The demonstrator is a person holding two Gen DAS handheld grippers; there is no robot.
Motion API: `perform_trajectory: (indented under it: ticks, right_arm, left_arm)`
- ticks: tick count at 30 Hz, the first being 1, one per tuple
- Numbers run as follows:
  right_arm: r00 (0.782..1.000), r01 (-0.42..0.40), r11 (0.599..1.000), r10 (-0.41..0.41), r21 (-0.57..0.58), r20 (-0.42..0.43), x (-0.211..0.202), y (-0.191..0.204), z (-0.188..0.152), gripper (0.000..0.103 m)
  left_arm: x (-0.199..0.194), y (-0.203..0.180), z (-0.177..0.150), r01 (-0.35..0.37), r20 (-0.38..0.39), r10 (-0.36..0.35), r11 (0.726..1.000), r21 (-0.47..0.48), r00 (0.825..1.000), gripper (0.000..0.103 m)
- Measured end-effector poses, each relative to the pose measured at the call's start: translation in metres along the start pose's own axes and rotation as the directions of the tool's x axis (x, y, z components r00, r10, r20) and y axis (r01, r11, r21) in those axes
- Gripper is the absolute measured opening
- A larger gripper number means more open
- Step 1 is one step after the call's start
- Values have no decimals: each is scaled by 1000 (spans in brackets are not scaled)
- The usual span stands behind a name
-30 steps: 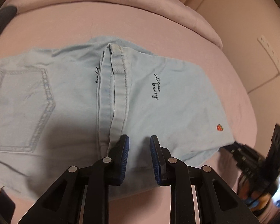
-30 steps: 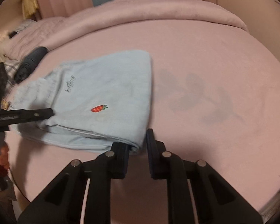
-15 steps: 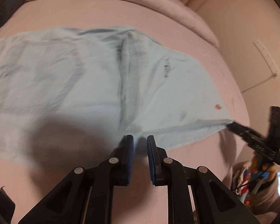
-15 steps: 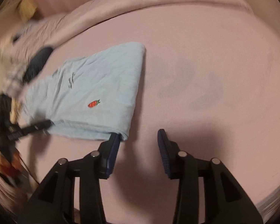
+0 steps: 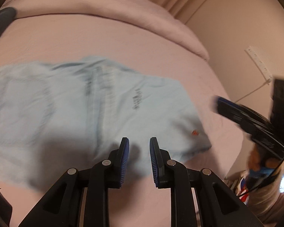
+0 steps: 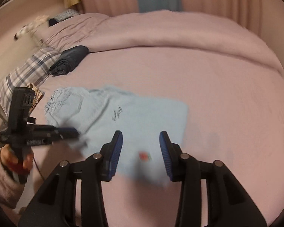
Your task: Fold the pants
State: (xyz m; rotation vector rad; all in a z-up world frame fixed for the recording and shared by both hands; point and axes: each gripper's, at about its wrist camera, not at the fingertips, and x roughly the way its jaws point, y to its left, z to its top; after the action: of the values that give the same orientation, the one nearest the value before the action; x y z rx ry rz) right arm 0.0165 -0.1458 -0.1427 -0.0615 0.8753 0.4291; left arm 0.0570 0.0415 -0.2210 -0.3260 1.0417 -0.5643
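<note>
The light blue denim pants [image 5: 81, 111] lie folded flat on the pink bed, with black script and a small red strawberry patch [image 6: 144, 156]. My left gripper [image 5: 139, 159] is open and empty, hovering over the near edge of the pants. My right gripper [image 6: 141, 153] is open and empty above the strawberry corner of the pants [image 6: 134, 124]. The right gripper also shows at the right of the left wrist view [image 5: 242, 113], and the left gripper at the left of the right wrist view [image 6: 47, 132]. Both views are motion-blurred.
A rolled dark garment [image 6: 70, 59] and a plaid pillow [image 6: 26, 71] lie at the bed's far left. A pink duvet [image 6: 179, 36] is bunched along the far side. A wall with a power strip [image 5: 259, 64] is to the right.
Both grippers have let go of the pants and opened. Both have pulled back and lifted above the pants, which now lie flat on the bed.
</note>
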Motion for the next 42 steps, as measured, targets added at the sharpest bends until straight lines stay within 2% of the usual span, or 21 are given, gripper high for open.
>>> perform_trajectory:
  ticks: [2, 3, 8, 10, 12, 14, 16, 18, 21, 23, 25, 26, 28, 30, 32, 34, 36, 38, 39, 42]
  right_arm:
    - [998, -66, 997, 65, -48, -24, 32, 14, 14, 14]
    - [993, -98, 993, 94, -61, -65, 54, 22, 21, 11]
    - [963, -214, 960, 177, -180, -203, 121, 69, 39, 8]
    - [956, -218, 953, 164, -211, -244, 148, 85, 43, 8]
    - [948, -208, 944, 131, -254, -289, 181, 104, 45, 8]
    - [946, -202, 940, 115, -276, -302, 195, 115, 48, 8]
    - [949, -218, 938, 140, -268, -282, 195, 117, 58, 8]
    - [935, -262, 948, 202, -183, -293, 190, 106, 67, 9]
    - [960, -240, 947, 199, -212, -195, 158, 95, 76, 13]
    - [960, -244, 950, 208, -197, -187, 149, 90, 83, 13]
    - [959, -244, 941, 198, -232, -205, 147, 95, 86, 13]
    - [956, -240, 935, 180, -263, -230, 152, 104, 85, 12]
    - [948, -199, 920, 93, -338, -304, 165, 119, 80, 10]
    - [938, -114, 893, -47, -435, -343, 181, 133, 72, 9]
    - [927, -108, 884, -76, -455, -368, 185, 138, 68, 9]
    - [930, -131, 876, -54, -464, -364, 186, 140, 67, 9]
    - [920, -128, 872, -74, -473, -384, 204, 144, 63, 7]
    - [931, -127, 871, -61, -475, -360, 214, 149, 64, 6]
    - [937, -134, 878, -40, -460, -348, 213, 149, 67, 6]
    - [932, -179, 921, 46, -346, -359, 204, 130, 77, 5]
  left_arm:
    - [19, 3, -2, -32, -16, 32, 999, -11, 999, 19]
    - [31, 10, -6, -72, -46, 71, 997, -35, 996, 19]
    - [24, 42, -17, 8, 4, -8, 985, -170, 1000, 19]
    - [23, 46, -19, 25, 9, -23, 980, -195, 1000, 19]
    - [22, 45, -19, -2, 10, 4, 984, -181, 1000, 19]
    - [21, 44, -19, -10, 11, 12, 986, -167, 1000, 19]
    - [20, 48, -19, 10, 10, -8, 982, -186, 1000, 19]
    - [17, 51, -19, 25, 7, -24, 980, -198, 1000, 19]
    - [14, 51, -21, 25, 4, -25, 980, -197, 1000, 19]
    - [13, 52, -21, 20, 2, -20, 981, -194, 1000, 19]
    - [11, 54, -23, 20, 5, -19, 980, -198, 1000, 19]
    - [13, 53, -21, 20, 6, -19, 979, -201, 1000, 19]
    - [14, 53, -21, 25, 9, -24, 978, -208, 1000, 19]
    - [15, 49, -19, 27, 9, -26, 977, -212, 1000, 19]
    - [16, 47, -21, 24, 7, -23, 978, -205, 1000, 19]
    - [17, 48, -19, 19, 6, -19, 978, -206, 1000, 19]
    - [15, 48, -19, -2, 9, 4, 978, -207, 1000, 19]
    - [13, 48, -19, -5, 15, 9, 977, -213, 1000, 19]
    - [12, 48, -21, -3, 13, 6, 976, -218, 1000, 19]
    - [7, 45, -21, -6, 0, 6, 976, -218, 1000, 19]
